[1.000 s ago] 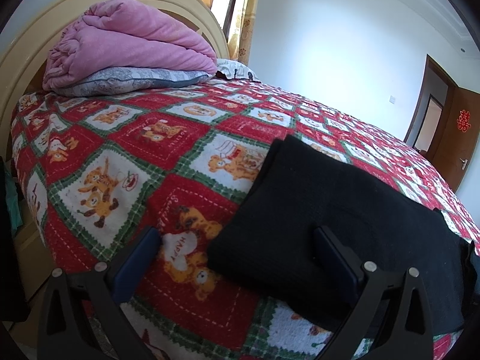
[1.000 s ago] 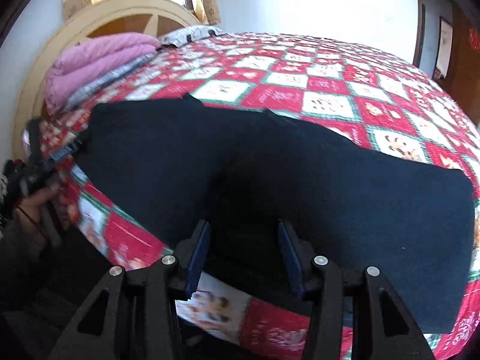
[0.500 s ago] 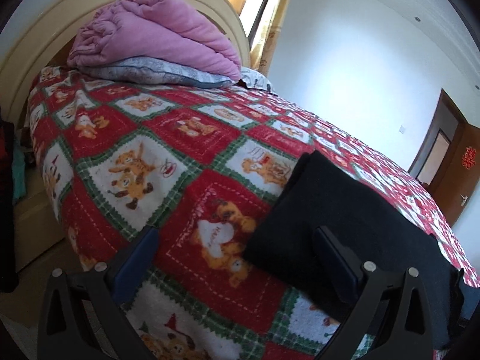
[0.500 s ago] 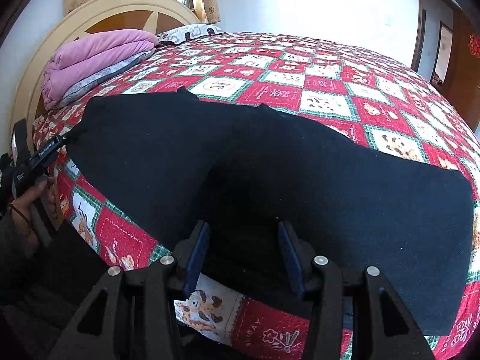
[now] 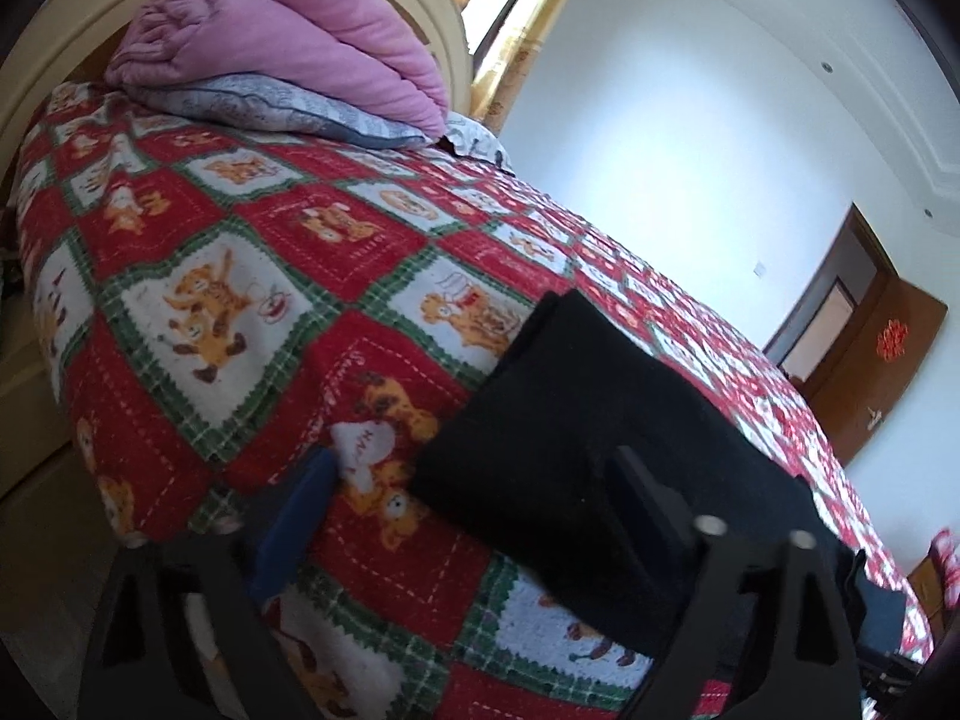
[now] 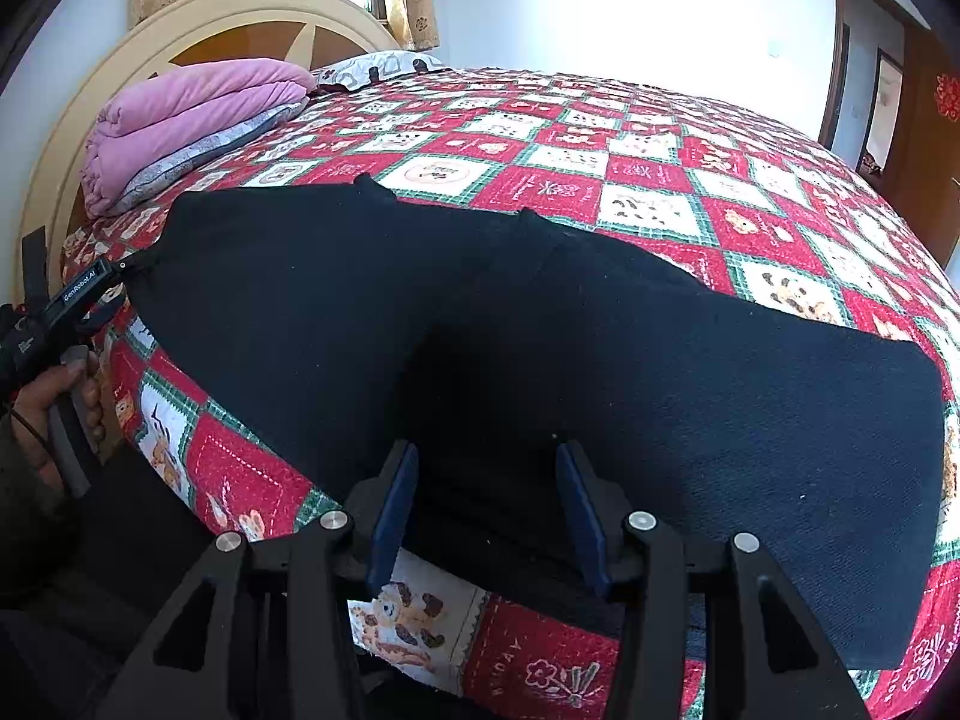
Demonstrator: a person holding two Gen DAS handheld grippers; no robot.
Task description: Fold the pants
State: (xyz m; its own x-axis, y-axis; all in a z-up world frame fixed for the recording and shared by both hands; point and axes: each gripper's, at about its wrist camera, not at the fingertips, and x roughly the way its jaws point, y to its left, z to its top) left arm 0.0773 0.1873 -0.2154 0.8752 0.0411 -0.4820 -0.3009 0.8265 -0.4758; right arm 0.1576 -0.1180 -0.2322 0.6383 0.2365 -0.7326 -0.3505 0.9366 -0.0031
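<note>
Your left gripper (image 5: 474, 516) hangs at the near edge of the bed, fingers spread wide with nothing between them: one blue pad (image 5: 294, 525) sits over the bedspread (image 5: 252, 276), the other finger over the corner of the pants (image 5: 600, 420). To that side you have a broad stretch of open bedspread running up to the folded pink blanket (image 5: 282, 36) and the grey pillow (image 5: 270, 108) under it, both against the cream headboard (image 6: 198, 18). Your right gripper (image 6: 486, 504) is released too, pads (image 6: 393, 504) apart over the near hem of the pants, gripping nothing that can be seen. From the right wrist view, the pants (image 6: 540, 348) lie flat and dark across the near side of the bed, spread sideways along the edge, their long near border following the drop of the mattress and part of it hanging just over. The far border shows two small peaks in the cloth, and a soft crease runs down the middle toward your right gripper. The end by your left hand (image 6: 54, 396) is squared off; the other end reaches toward the foot of the bed. Beyond the pants the bedspread lies open all the way to the far wall, with a brown door (image 6: 924, 138) at the right.
</note>
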